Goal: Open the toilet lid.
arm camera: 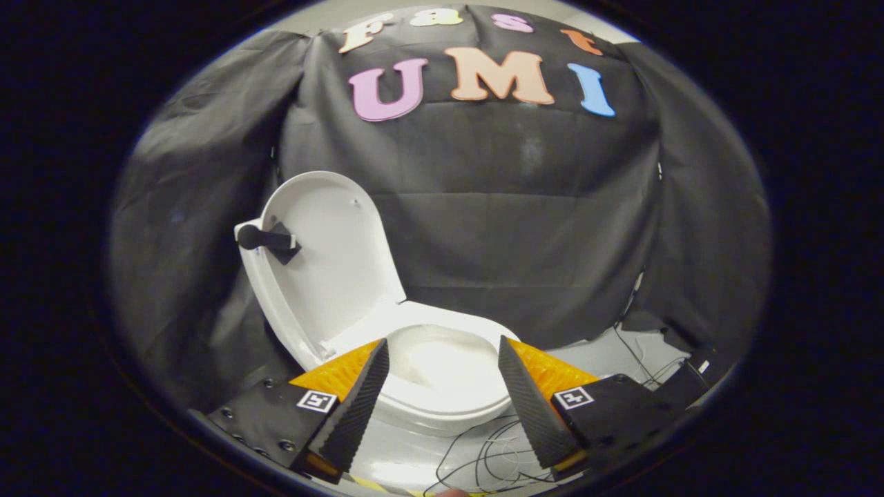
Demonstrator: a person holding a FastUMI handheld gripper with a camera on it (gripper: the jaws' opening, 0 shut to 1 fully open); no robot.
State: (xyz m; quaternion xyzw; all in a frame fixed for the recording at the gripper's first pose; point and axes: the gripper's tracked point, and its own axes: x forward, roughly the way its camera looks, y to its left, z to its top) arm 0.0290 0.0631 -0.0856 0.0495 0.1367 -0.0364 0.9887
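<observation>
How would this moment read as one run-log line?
toilet lid: raised, leaning back | black handle: on lid | gripper: open, holding nothing | seat: down

Even, moderate overhead light; scene dim toward edges, brightest at centre. Toilet bowl point(442, 369) overexposed, inner detail washed out to flat white. Raised lid point(331, 255) evenly lit, soft shading along its 9 o'clock rim. Black cloth wall point(511, 207) shows faint pale sheen at 12 o'clock. Fisheye bends cloth folds and floor point(608, 355) outward, strongest at 3 and 9 o'clock. Gripper point(443, 355), fingers apart, sharp; ribbed pads point(359, 407) crisp. Floor cables point(483, 455) slightly soft.
</observation>
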